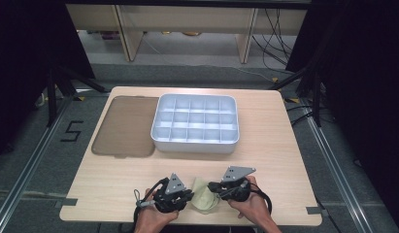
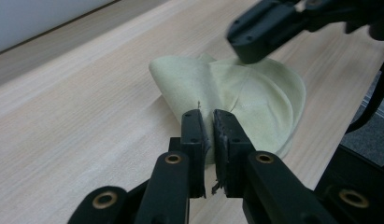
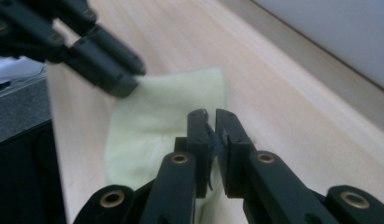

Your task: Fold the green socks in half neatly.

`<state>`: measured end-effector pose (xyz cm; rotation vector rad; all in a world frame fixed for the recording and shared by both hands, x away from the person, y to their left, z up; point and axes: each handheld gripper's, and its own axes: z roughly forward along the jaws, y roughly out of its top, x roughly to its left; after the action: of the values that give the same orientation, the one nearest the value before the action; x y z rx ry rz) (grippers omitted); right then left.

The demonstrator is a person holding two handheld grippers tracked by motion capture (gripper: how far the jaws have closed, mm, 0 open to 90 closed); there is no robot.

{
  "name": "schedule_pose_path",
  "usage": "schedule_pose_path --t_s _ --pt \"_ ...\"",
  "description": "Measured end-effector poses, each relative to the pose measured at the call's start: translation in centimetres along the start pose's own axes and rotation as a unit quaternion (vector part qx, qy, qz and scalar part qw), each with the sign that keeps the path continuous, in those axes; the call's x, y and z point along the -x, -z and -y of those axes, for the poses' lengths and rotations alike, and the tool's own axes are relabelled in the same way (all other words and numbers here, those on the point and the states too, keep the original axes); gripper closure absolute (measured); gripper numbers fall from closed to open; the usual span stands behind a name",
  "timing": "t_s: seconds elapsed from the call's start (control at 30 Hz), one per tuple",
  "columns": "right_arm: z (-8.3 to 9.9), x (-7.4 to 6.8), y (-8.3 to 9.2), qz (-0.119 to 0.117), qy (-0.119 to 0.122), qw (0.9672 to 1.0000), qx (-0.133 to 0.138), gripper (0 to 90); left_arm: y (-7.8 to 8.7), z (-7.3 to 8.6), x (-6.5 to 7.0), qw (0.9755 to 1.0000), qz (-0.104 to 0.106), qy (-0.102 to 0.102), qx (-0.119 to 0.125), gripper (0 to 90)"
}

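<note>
Cloth [image 1: 203,195] is the thing being worked on: a small, soft, pale yellow-green piece, seen at the near edge of the table [image 1: 265,145], between the two hands. In the high view it is bunched up, not flat.

The left gripper [image 2: 207,122] is squeezed tight on one edge of the cloth, with a thin bit of it pinched between the jaws. The right gripper [image 3: 210,120] is squeezed tight on another edge (a little fold of cloth is seen between its jaws too). In the high view the left gripper [image 1: 180,196] and the right gripper [image 1: 221,189] are close together, with the cloth hanging in a curve between them.

Farther back on the table a white tray [image 1: 195,143] with many little boxes is seen. A brown lid [image 1: 124,127] lies flat just beside it. Both are well apart from the cloth.

The step in hand looks like this: the cloth is being held by two edges, so that it can be spread out or folded. It cannot be told yet which one is meant.

For the next move, both grips should be kept tight. The hands should be moved slowly and evenly, so that the soft cloth is not pulled out of the jaws.
</note>
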<state>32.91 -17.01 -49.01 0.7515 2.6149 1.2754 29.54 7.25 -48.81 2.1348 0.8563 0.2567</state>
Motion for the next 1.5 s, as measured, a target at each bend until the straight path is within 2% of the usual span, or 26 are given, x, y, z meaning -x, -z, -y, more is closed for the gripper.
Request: schedule_pose_path --t_s 0.07,0.1,0.2,0.23,0.3,0.37,0.43,0.5,0.53,0.57,0.6,0.67,0.73,0.8,0.87,1.03,1.07,1.1,1.2,1.27,1.3,1.33,1.37,1.4,1.47,1.5 --pt "0.3 -0.3 0.4 -0.003 0.001 1.0000 -0.002 84.6 0.1 0.0 0.0 1.0000 -0.003 0.002 0.003 82.6" --pt "0.5 -0.5 0.6 -0.011 0.005 0.9999 -0.007 84.6 0.0 0.0 0.1 0.9999 0.000 0.012 0.008 82.6" --pt "0.8 -0.8 0.8 -0.012 0.003 0.9998 -0.012 84.6 0.3 -0.1 0.0 1.0000 -0.002 -0.009 0.001 82.6" --pt "0.9 -0.9 0.7 -0.013 0.001 0.9999 -0.011 84.6 0.2 -0.1 0.1 1.0000 -0.006 0.003 0.005 82.6" --pt "1.1 -0.8 0.5 -0.013 0.014 0.9996 -0.020 84.5 0.2 -0.1 0.2 1.0000 -0.004 -0.001 0.007 82.6" --pt "1.3 -0.8 0.4 -0.012 0.011 0.9994 -0.029 84.5 0.3 -0.1 0.2 1.0000 -0.004 -0.005 0.005 82.6" --pt "1.5 -0.8 0.0 -0.011 0.009 0.9990 -0.043 84.6 0.3 -0.2 0.6 0.9999 -0.004 0.003 0.013 82.7" --pt "1.7 -0.7 -0.2 -0.013 0.000 0.9991 -0.041 84.7 0.4 -0.3 0.8 0.9998 -0.003 -0.011 0.015 82.7" --pt "1.7 -0.5 -0.3 -0.014 0.005 0.9991 -0.038 84.7 0.5 -0.4 1.0 0.9997 -0.005 -0.018 0.013 82.7" --pt "1.7 -0.6 -0.2 -0.016 -0.001 0.9991 -0.040 84.7 0.6 -0.5 1.4 0.9998 -0.004 -0.014 0.016 82.7" --pt "1.8 -0.5 -0.2 -0.016 0.000 0.9990 -0.042 84.7 0.6 -0.6 1.5 0.9995 0.003 -0.026 0.019 82.7" --pt "1.8 -0.5 -0.2 -0.017 0.000 0.9990 -0.041 84.7 0.5 -0.8 2.0 0.9994 0.002 -0.029 0.021 82.8" --pt "1.8 -0.5 -0.2 -0.016 -0.002 0.9990 -0.042 84.7 0.5 -0.9 2.5 0.9994 0.010 -0.027 0.022 82.8" --pt "1.8 -0.5 -0.2 -0.018 -0.002 0.9989 -0.042 84.7 0.4 -1.0 2.8 0.9985 0.018 -0.045 0.026 82.9" --pt "1.8 -0.4 -0.3 -0.020 0.008 0.9990 -0.039 84.7 0.3 -1.0 3.1 0.9983 0.020 -0.049 0.023 83.0" --pt "1.8 -0.4 -0.3 -0.020 -0.009 0.9989 -0.042 84.7 -0.4 -1.1 3.9 0.9974 0.032 -0.057 0.028 83.3" --pt "1.8 -0.5 -0.3 -0.024 -0.021 0.9986 -0.043 84.7 -0.6 -1.1 4.1 0.9973 0.033 -0.062 0.022 83.4" --pt "1.9 -0.3 -0.3 -0.023 -0.019 0.9988 -0.040 84.7 -0.8 -1.0 4.4 0.9976 0.038 -0.053 0.025 83.4" --pt "1.9 -0.2 -0.3 -0.025 -0.018 0.9987 -0.039 84.7 -1.3 -1.0 4.6 0.9965 0.039 -0.072 0.017 83.5" --pt "1.9 -0.1 -0.4 -0.028 -0.012 0.9989 -0.037 84.7 -1.7 -0.8 4.9 0.9969 0.044 -0.064 0.014 83.6" --pt "1.9 -0.1 -0.3 -0.026 -0.020 0.9987 -0.039 84.7 -1.7 -0.8 4.9 0.9958 0.044 -0.079 0.013 83.6" --pt "1.9 -0.1 -0.2 -0.027 -0.025 0.9986 -0.039 84.6 -1.9 -0.7 5.1 0.9968 0.046 -0.065 0.011 83.6" --pt "1.9 -0.1 -0.2 -0.028 -0.026 0.9985 -0.039 84.6 -2.1 -0.6 5.1 0.9959 0.046 -0.077 0.007 83.6" --pt "1.9 -0.1 -0.2 -0.029 -0.032 0.9982 -0.041 84.5 -2.1 -0.6 5.1 0.9962 0.042 -0.076 0.000 83.6" --pt "1.9 0.3 -0.1 -0.025 -0.026 0.9987 -0.036 83.9 -2.4 -0.5 5.1 0.9957 0.047 -0.079 0.001 83.7" --pt "1.8 0.2 0.0 -0.024 -0.041 0.9981 -0.038 83.5 -2.6 -0.5 5.2 0.9962 0.044 -0.075 0.003 83.7"
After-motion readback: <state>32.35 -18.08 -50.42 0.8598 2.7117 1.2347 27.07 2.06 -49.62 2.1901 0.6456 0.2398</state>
